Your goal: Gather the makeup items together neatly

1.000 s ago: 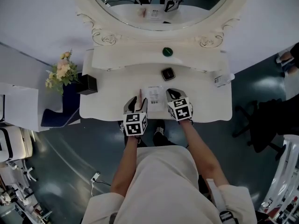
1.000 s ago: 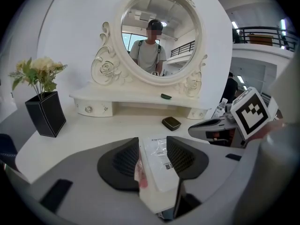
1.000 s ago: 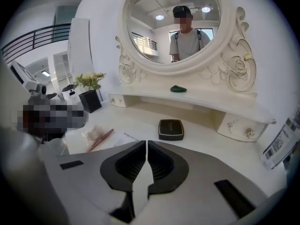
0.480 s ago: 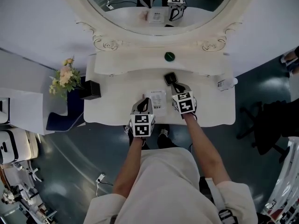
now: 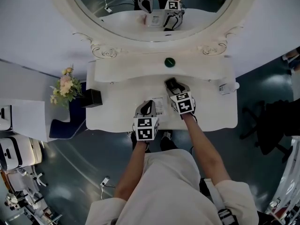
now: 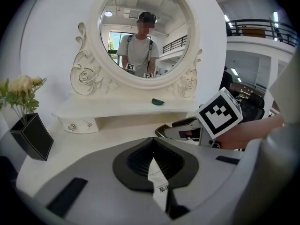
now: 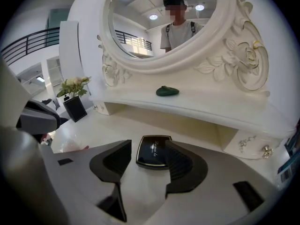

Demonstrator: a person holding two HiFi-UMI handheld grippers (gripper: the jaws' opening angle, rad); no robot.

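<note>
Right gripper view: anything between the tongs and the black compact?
Nothing: only bare white tabletop, seen in the right gripper view. The right tongs, whose jaws have just been opening, flank the near end of the compact.

Compact (image 7: 153, 150) sits on the table (image 5: 117, 102) between my right gripper (image 7: 145, 165) jaws, shelf (image 5: 140, 62) behind it, flower vase (image 5: 91, 98) way off left.

sachet (image 6: 158, 182) is mostly buried in the clamped jaws of the left gripper (image 6: 153, 159), print too tiny to read. in the head view the right gripper (image 5: 171, 84) covers most of the compact (image 7: 153, 151)
</note>
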